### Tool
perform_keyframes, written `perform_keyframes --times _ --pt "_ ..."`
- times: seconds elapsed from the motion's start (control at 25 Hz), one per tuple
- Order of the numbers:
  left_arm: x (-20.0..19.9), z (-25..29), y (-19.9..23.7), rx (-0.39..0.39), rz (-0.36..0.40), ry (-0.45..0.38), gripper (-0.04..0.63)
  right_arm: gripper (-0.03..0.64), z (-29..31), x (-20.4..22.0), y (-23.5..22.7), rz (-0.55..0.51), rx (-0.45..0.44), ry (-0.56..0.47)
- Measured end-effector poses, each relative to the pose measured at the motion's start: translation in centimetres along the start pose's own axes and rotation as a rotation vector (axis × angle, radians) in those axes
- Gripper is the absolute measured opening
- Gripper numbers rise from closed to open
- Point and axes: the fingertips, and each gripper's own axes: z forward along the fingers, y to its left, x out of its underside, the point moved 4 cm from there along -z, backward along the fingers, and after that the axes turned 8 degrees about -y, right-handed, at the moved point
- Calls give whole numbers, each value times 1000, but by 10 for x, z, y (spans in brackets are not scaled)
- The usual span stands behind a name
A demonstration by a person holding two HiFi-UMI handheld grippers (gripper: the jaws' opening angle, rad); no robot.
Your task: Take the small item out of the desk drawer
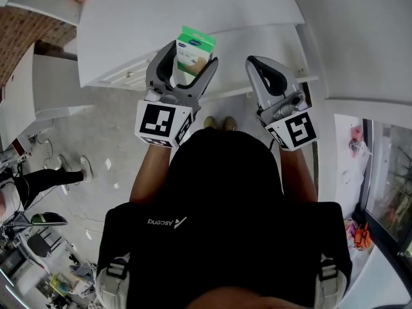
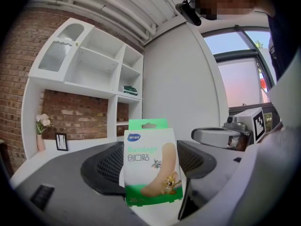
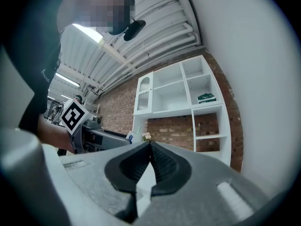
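A small green and white bandage box (image 1: 193, 50) stands upright between the jaws of my left gripper (image 1: 192, 62), which is shut on it. In the left gripper view the bandage box (image 2: 150, 161) fills the gap between the two dark pads, its printed face toward the camera. My right gripper (image 1: 256, 62) is held beside the left one at the same height, and its jaws meet at the tips with nothing between them (image 3: 150, 145). Both grippers are lifted in front of the white desk (image 1: 193, 18). No drawer shows clearly.
A white shelf unit (image 2: 89, 84) stands against a brick wall (image 2: 75, 114), with a small vase of flowers (image 2: 42, 126) and a green item (image 3: 206, 98) on it. A grey floor (image 1: 109, 147) lies to the left. A window (image 2: 240, 74) is at the right.
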Motion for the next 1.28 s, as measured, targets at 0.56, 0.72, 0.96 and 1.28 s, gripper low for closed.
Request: perform_keyframes --times 0.56,0.72,0.96,1.28 --pt "-1 -12 -8 16 -7 -1 344 2 -1 -2 13 -20 -11 8" --pt "-2 -12 -9 18 -11 2 344 2 -1 -2 13 -19 -11 13" --pt "-3 -13 -9 14 -12 5 344 2 -1 -4 13 -18 -15 16" --pt "-1 -12 -9 12 -10 7 344 2 -1 -2 12 -16 -13 15"
